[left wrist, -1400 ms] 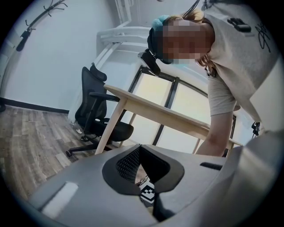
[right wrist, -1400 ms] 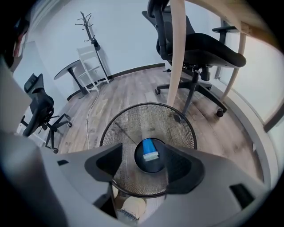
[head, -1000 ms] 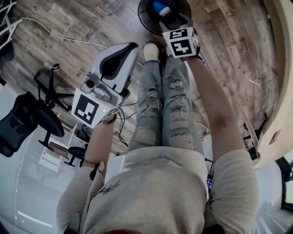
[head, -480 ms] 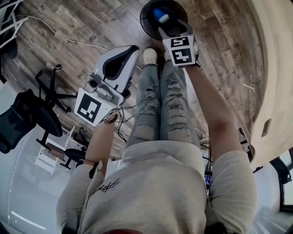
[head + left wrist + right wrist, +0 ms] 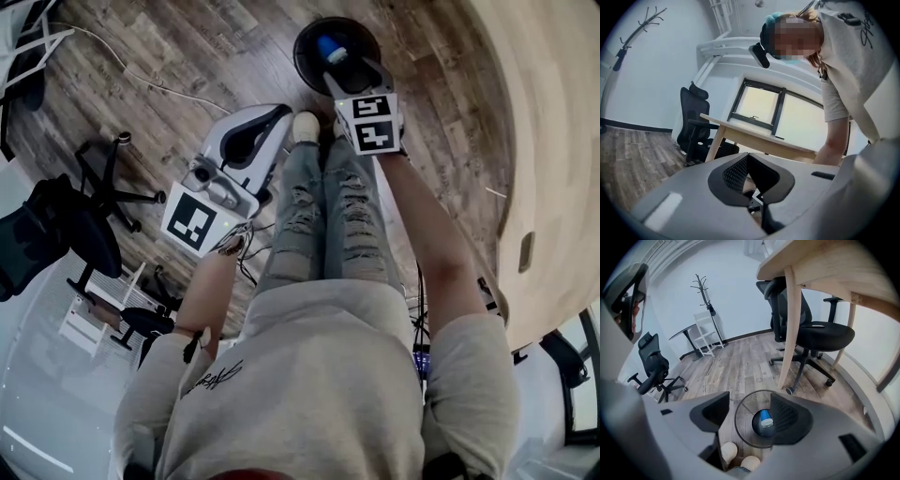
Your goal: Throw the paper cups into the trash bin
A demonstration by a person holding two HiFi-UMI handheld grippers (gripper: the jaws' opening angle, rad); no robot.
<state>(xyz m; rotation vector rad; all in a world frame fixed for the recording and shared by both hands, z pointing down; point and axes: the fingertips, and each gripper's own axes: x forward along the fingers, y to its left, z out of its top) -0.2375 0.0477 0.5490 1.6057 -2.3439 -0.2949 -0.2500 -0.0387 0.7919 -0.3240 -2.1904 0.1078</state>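
Right gripper (image 5: 750, 416) hung over the trash bin (image 5: 736, 423), jaws spread wide, nothing between them. Blue paper cup (image 5: 764, 419) sat inside the bin, apparently on the bottom, so the drop looked done.

Left gripper (image 5: 747, 161) was held off to the side, jaws pressed together and empty, aimed up at the person rather than the floor.

My read on doing it well: keep the right jaws apart and centred over the bin mouth, then lift straight up, clear of the rim.

Clutter: the person's shoes (image 5: 727, 451) were just beside the bin, a table leg (image 5: 787, 324) and an office chair (image 5: 808, 331) stood near behind it, and a coat rack (image 5: 704, 291) well apart by the wall. No other cups were visible.
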